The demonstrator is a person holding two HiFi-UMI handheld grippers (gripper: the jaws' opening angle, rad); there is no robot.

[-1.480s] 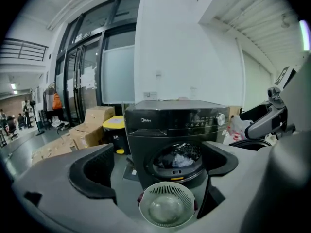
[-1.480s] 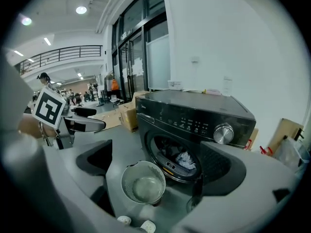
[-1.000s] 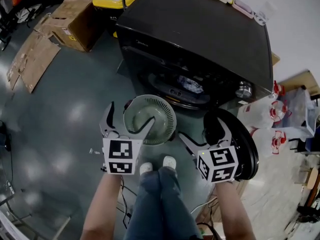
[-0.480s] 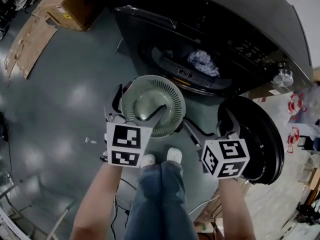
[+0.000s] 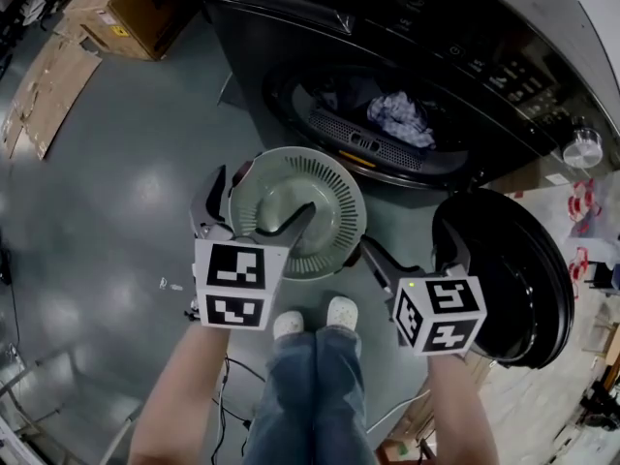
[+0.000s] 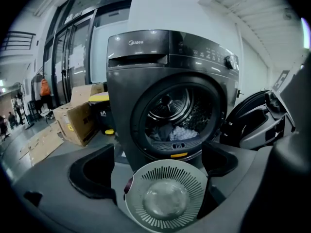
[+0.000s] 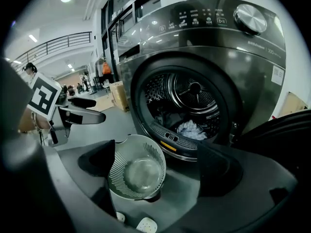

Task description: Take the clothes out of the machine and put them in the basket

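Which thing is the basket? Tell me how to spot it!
Find the big dark washing machine with its door swung open. On the floor just before its opening sits the basket: round, pale green, slits all round, unlike the solid black door beside it.

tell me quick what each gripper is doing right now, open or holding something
left gripper: open, holding nothing
right gripper: open, jaws have just been closing a little, nothing gripped between them

Pose: left forearm (image 5: 179,386) and right forearm (image 5: 455,405) reach forward, side by side. left gripper (image 5: 262,194) tilted down, jaws wide apart, apparently empty. right gripper (image 5: 412,250) likewise, jaws just been closing slightly, nothing between.
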